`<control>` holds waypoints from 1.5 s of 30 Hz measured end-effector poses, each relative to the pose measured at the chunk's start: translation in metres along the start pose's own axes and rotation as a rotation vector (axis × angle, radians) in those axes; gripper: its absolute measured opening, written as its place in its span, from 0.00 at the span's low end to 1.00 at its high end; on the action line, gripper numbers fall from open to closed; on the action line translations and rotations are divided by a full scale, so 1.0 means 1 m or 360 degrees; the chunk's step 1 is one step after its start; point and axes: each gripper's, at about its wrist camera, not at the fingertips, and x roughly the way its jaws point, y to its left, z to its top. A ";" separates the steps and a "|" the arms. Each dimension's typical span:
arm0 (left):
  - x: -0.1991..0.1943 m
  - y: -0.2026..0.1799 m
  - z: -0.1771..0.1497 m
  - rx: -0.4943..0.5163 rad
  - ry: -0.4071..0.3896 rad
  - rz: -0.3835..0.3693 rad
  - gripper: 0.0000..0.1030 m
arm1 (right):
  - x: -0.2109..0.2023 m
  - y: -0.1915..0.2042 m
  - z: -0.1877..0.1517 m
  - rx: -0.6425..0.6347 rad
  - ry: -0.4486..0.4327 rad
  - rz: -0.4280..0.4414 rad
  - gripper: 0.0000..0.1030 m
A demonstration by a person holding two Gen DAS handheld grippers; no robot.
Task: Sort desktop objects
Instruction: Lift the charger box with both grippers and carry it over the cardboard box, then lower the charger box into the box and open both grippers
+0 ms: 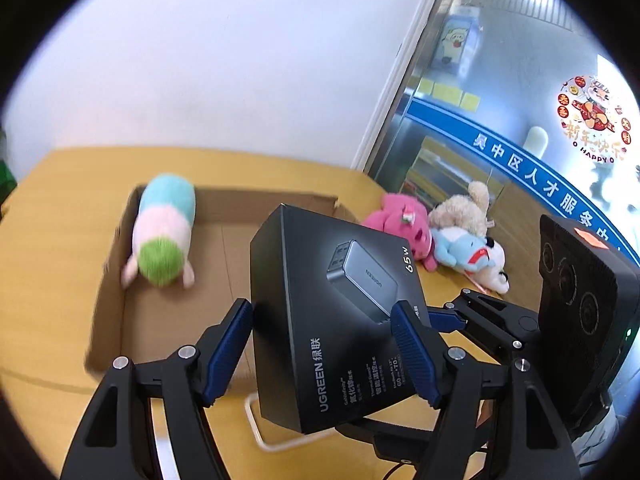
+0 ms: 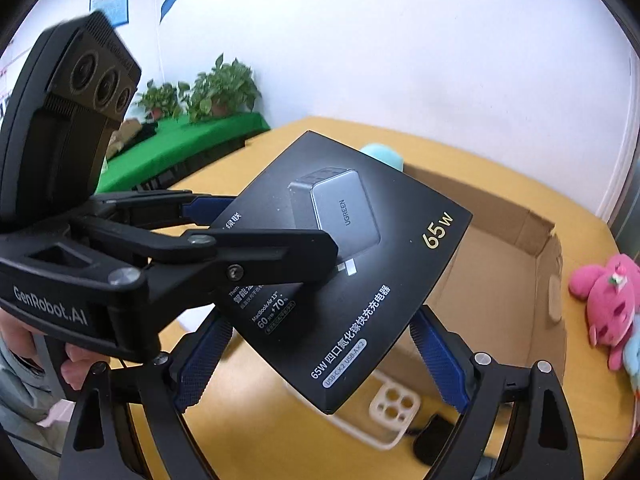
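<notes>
A black UGREEN 65W charger box (image 1: 340, 320) is held in the air above the yellow table (image 1: 48, 240). My left gripper (image 1: 322, 350) is shut on the box across its sides. It shows in the right wrist view (image 2: 256, 220) clamping the box (image 2: 352, 264) from the left. My right gripper (image 2: 320, 360) is open, its blue pads either side of the box's lower corner without clear contact. A shallow cardboard tray (image 1: 168, 320) lies behind, holding a pastel plush (image 1: 164, 232).
Pink (image 1: 404, 224), beige (image 1: 464, 208) and blue-white (image 1: 472, 256) plush toys lie right of the tray. A clear phone case (image 2: 384, 412) and a black item (image 2: 432, 440) lie on the table under the box. Green-covered table with plants (image 2: 192, 136) stands far left.
</notes>
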 end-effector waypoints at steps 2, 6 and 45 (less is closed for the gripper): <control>0.001 0.000 0.012 0.0014 -0.0025 0.0002 0.69 | -0.001 -0.004 0.011 -0.0014 -0.0023 -0.0014 0.88; 0.005 0.000 0.034 0.0026 -0.0066 -0.0010 0.69 | 0.001 -0.016 0.038 -0.0043 -0.0057 -0.0036 0.88; 0.192 0.091 0.104 -0.0179 0.0255 0.0099 0.69 | 0.177 -0.183 0.112 0.0150 0.0277 0.0111 0.86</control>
